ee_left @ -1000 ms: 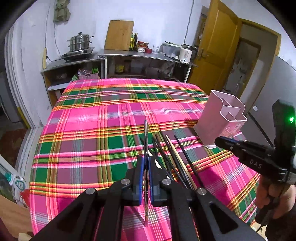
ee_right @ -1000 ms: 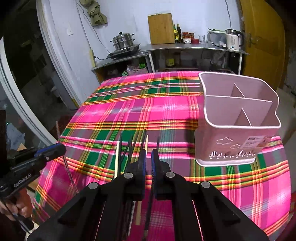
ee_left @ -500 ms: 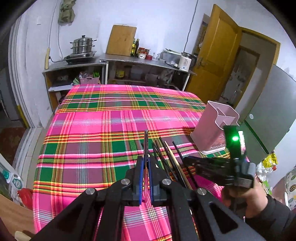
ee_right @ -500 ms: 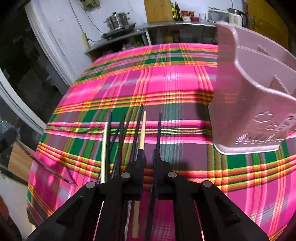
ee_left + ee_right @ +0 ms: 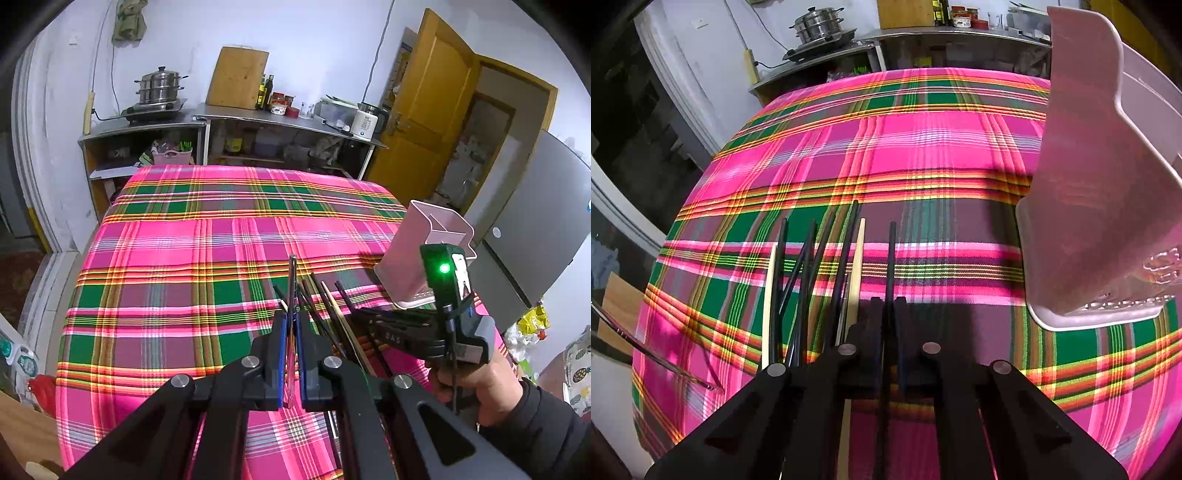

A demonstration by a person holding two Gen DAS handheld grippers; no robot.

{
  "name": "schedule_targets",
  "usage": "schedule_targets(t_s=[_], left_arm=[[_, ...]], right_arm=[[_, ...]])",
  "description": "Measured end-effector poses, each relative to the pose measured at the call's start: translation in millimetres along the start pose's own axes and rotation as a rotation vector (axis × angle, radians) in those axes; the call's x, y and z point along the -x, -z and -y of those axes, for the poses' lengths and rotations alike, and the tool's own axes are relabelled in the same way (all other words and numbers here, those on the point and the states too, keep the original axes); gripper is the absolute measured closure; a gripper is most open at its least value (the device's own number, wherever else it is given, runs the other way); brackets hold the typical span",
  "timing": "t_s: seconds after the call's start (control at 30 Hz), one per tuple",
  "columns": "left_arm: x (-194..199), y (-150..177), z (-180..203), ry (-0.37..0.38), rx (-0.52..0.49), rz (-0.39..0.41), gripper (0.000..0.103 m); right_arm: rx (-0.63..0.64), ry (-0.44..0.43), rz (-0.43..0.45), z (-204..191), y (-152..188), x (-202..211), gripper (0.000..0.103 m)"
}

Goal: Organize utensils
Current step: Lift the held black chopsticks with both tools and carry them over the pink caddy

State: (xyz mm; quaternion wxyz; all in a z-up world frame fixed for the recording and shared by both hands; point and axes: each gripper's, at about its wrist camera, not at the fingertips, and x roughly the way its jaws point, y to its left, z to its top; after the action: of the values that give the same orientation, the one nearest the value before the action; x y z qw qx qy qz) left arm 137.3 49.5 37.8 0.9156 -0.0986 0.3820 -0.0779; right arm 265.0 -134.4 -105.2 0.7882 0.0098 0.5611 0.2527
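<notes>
Pick-up step: right gripper [image 5: 888, 314] clamped on a black chopstick [image 5: 892, 254], left gripper [image 5: 290, 332] clamped on a metal chopstick [image 5: 292, 280]; next, lift toward the pink holder [image 5: 1108, 206].

Table covered by a pink, green and yellow plaid tablecloth [image 5: 207, 266]. Lying on the cloth near its front edge: a loose cluster of black chopsticks [image 5: 809, 266] mixed with pale wooden chopsticks [image 5: 857, 266]. Standing just beside them, at right: a pink plastic utensil holder [image 5: 1097, 221], upright.
</notes>
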Motion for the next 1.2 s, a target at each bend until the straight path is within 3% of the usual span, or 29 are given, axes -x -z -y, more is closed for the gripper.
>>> schedule_targets(t_s=[0.6,1.2], left_arm=[[26.0,-15.8,25.3,0.048,-0.033,0.053,0.098],[28.3,-51.5,73.4,0.098,-0.116,0.083,0.098]], right_arm=[[-0.013,-0.045,0.270,3.9,3.9,135.1,0.097],[-0.032,-0.058,0.401,20.7,11.7,199.6,0.097]])
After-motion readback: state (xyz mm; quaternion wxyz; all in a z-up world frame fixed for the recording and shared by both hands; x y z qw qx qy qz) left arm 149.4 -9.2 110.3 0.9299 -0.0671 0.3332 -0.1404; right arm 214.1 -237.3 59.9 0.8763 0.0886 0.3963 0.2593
